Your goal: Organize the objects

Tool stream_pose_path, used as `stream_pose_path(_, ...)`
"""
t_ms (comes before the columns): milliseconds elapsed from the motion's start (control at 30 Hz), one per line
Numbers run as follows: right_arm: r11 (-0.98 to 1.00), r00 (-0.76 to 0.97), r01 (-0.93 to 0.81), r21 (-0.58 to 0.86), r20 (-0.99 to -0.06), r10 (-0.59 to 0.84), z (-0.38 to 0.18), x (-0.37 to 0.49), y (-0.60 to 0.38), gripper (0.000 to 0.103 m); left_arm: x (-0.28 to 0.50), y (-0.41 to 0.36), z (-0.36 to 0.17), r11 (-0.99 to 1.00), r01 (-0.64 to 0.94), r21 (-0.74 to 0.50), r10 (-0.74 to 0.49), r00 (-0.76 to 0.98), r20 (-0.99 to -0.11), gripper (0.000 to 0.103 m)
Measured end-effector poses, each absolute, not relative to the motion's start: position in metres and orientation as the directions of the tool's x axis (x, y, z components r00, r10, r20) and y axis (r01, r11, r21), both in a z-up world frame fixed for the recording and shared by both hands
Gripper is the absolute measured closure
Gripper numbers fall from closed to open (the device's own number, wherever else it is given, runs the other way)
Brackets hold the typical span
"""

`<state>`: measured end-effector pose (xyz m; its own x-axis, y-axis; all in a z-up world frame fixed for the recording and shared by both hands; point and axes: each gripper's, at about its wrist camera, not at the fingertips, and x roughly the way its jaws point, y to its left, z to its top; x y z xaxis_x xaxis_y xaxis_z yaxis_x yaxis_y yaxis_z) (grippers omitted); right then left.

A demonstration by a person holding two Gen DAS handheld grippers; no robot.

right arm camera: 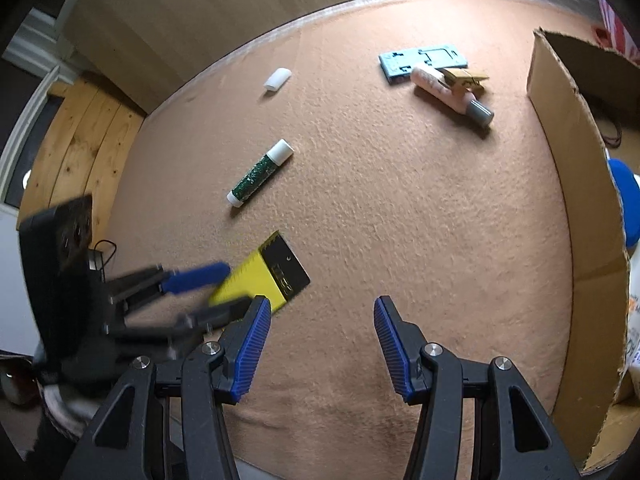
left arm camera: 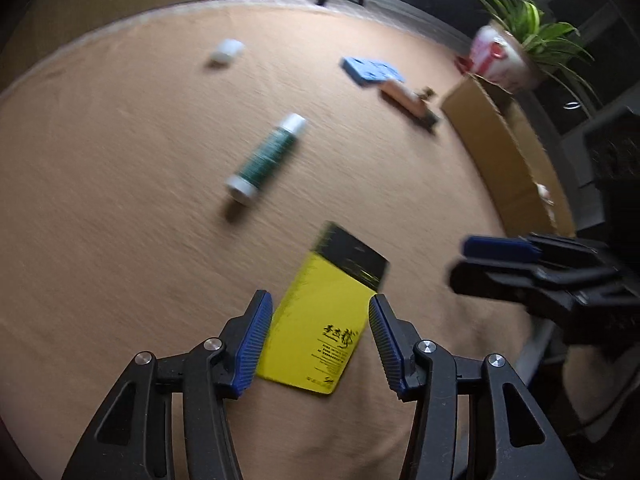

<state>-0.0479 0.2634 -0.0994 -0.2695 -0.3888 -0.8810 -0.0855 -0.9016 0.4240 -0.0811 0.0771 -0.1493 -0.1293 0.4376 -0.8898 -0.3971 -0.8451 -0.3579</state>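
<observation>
A yellow and black flat box (left arm camera: pixel 326 320) lies on the tan cloth between the open pads of my left gripper (left arm camera: pixel 320 312); the jaws stand wide on either side, not touching it. The box also shows in the right wrist view (right arm camera: pixel 276 274), with my left gripper (right arm camera: pixel 220 286) around it. My right gripper (right arm camera: pixel 322 312) is open and empty above bare cloth, and shows at the right of the left wrist view (left arm camera: pixel 460 260). A green tube (right arm camera: pixel 260 172), a white cap (right arm camera: pixel 277 79), a blue card (right arm camera: pixel 422 60) and a pink bottle (right arm camera: pixel 452 94) lie farther out.
An open cardboard box (right arm camera: pixel 568 160) stands along the right side of the table, with items inside. A wooden clothespin (right arm camera: pixel 468 79) rests on the pink bottle. A potted plant (left arm camera: pixel 520 40) stands behind the cardboard box. The round table's edge (right arm camera: pixel 200 76) curves at the far side.
</observation>
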Motion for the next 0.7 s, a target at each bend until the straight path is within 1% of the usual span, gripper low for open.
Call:
stream_pose_path(100, -0.892, -0.258, -0.106, 0.440, -0.878, -0.403, -0.103, -0.049, 0.267, 0.053, -0.071, 0.091, -0.153, -0.825, -0.388, -0.412, 0.483, -0.104, -0.869, 0.050)
stream_pose_path(300, -0.875, -0.226, -0.130, 0.465, -0.874, -0.431, -0.114, -0.046, 0.266, 0.053, -0.056, 0.104, -0.154, -0.805, -0.375, -0.459, 0.523, -0.085, -0.848, 0.050)
stream_pose_path(367, -0.878, -0.221, -0.134, 0.460, -0.877, -0.426, -0.116, -0.045, 0.267, 0.053, -0.052, 0.109, -0.154, -0.802, -0.382, -0.459, 0.524, -0.083, -0.847, 0.050)
stream_pose_path(500, -0.884, -0.213, -0.137, 0.448, -0.884, -0.416, -0.120, -0.042, 0.263, 0.053, -0.044, 0.112, -0.155, -0.776, -0.387, -0.498, 0.555, -0.045, -0.830, 0.050)
stream_pose_path(633, -0.911, -0.208, -0.108, 0.398, -0.905, -0.371, -0.119, -0.043, 0.251, 0.053, -0.038, 0.102, -0.148, -0.792, -0.397, -0.463, 0.530, -0.072, -0.845, 0.051)
stream_pose_path(700, -0.939, -0.216, -0.085, 0.334, -0.926, -0.310, -0.116, -0.038, 0.239, 0.052, -0.039, 0.090, -0.143, -0.809, -0.387, -0.442, 0.515, -0.107, -0.850, 0.051)
